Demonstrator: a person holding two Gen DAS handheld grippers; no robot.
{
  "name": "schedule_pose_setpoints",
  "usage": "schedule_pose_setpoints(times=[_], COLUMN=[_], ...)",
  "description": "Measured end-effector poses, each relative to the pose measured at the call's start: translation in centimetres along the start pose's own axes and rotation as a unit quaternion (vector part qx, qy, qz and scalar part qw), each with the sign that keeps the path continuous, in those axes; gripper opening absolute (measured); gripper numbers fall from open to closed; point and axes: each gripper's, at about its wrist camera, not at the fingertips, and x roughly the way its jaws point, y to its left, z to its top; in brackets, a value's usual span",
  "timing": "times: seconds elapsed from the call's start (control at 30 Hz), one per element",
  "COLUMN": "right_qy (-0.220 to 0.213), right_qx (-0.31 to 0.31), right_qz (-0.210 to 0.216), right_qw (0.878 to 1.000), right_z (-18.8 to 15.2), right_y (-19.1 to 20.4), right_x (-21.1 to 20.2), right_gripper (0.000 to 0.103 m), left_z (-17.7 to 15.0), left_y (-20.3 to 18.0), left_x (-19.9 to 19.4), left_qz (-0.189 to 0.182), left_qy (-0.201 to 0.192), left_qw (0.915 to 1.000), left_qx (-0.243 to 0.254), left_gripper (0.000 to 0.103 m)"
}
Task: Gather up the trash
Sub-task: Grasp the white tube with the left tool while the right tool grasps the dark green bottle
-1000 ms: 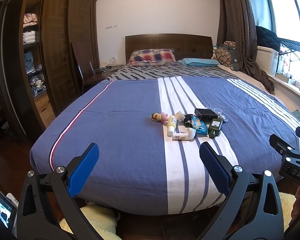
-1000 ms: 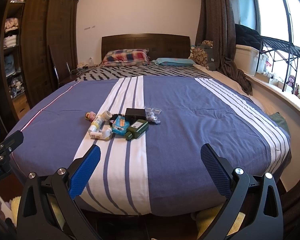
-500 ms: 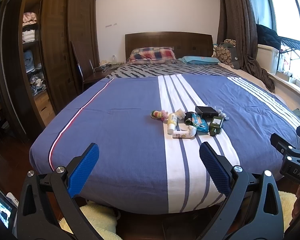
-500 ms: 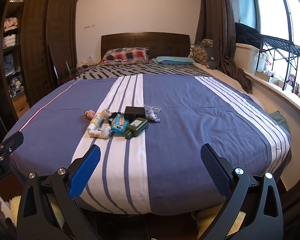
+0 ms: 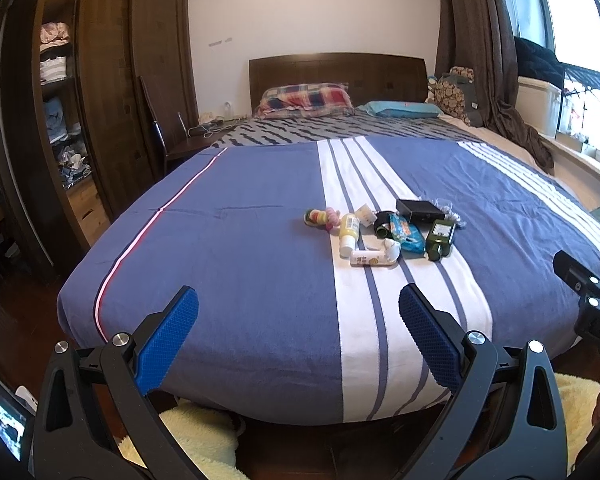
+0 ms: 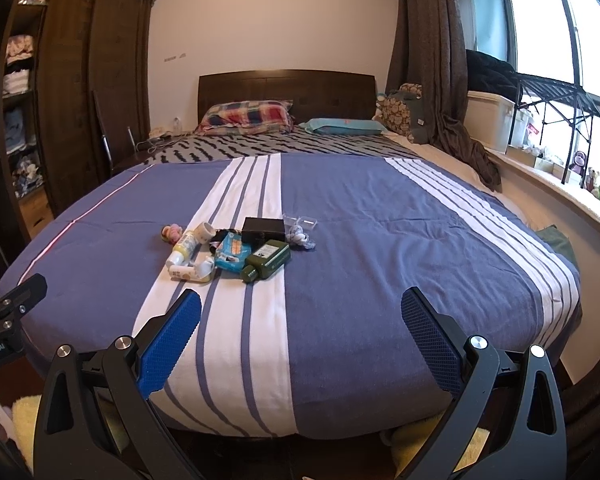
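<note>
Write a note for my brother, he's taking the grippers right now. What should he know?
Left gripper: open, empty, hovering off the foot of the bed.
Right gripper: open, empty, same spot.
Trash: all in one pile mid-bed on the white stripe: yellow bottle, blue packet, green bottle, black box, white tube.
Done: nothing picked up.
Left: everything. No bin or bag in view.

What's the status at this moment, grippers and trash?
Left gripper open, empty. Right gripper open, empty. Trash pile untouched on the bed, ahead of both. Nothing in the way.
</note>
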Motion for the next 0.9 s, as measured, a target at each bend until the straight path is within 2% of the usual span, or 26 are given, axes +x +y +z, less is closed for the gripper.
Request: schedule_pose_setpoints(times=[0.43,0.57,0.67,0.73,0.8,0.9], right_qy=[0.061,0.082,0.098,0.103,0.109,0.115], right_qx=[0.006,0.004,0.023,0.018,0.022,0.037], right_qz=[-0.008,0.004,0.014,0.003,-0.007,0.004], right_qw=[0.998,0.997,0.995,0.995,0.994,0.993], right_z=[-0.8,-1.0,-0.9,-0.7,-0.4,0.2], right_y=[-0.1,0.1,-0.2,0.1,0.2,0.3], right_x=[7.1,9.8,12.0,13.3,15.0,16.9], right_gripper=[0.100,0.100,0.100,0.100,0.100,0.100], left_z=[-0.5,-0.4,-0.7,-1.0,-1.3,-1.4], left_y=[-0.3,-1.0,-1.3,-1.4,-1.7,-2.0], left_x=[6.9,9.6,11.4,12.5,13.6,14.8], left_qz=[-0.010,-0.009,-0.026,-0.043,-0.047,-0.053], left_qy=[0.046,0.060,0.074,0.083,0.089,0.093], left_qw=[0.9989,0.9977,0.9965,0.9954,0.9946,0.9939], left_qx=[0.006,0.030,0.030,0.024,0.025,0.026], left_gripper=[0.095,0.095,0.095,0.095,0.095,0.095])
